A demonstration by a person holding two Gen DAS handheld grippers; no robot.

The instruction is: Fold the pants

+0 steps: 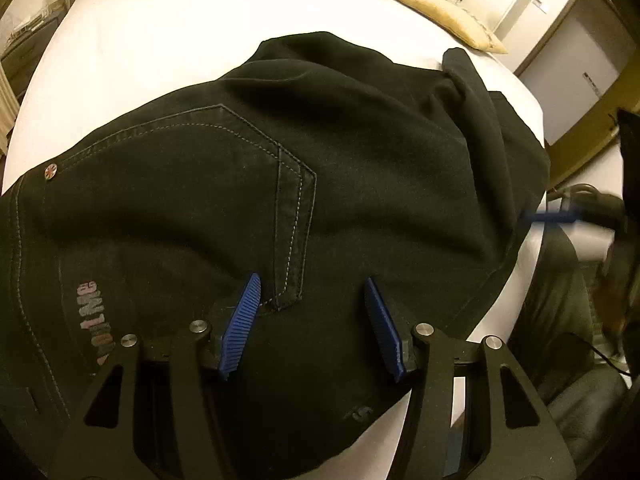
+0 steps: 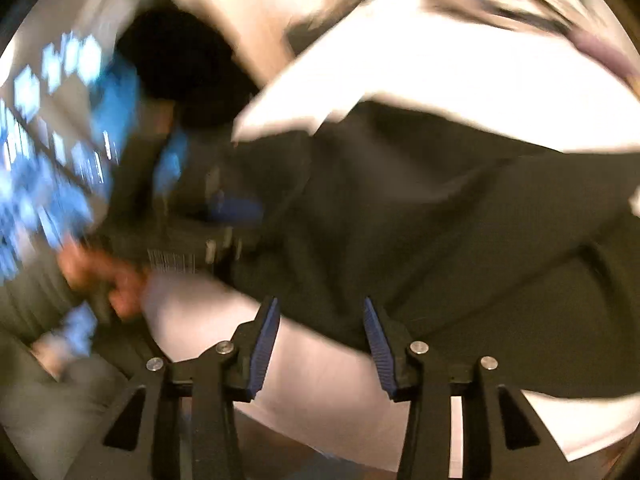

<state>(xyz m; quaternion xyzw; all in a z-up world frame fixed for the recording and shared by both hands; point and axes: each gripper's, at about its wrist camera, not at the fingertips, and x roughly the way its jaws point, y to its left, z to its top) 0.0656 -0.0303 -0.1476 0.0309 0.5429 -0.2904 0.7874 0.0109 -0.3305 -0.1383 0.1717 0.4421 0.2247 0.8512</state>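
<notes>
White bed (image 1: pixel 160 60), black pants (image 1: pixel 320 160), both claws (image 1: pixel 312 320) (image 2: pixel 320 344) spread, empty, right view blurred.

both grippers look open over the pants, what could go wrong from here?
1. The pants lie bunched, with a raised fold toward the yellow pillow; folding now would likely trap creases.
2. Their near edge overhangs the bed edge by the right gripper; a tug could slide them off.
3. The left gripper hangs open over the back pocket; closing there may pinch only the top layer.
</notes>
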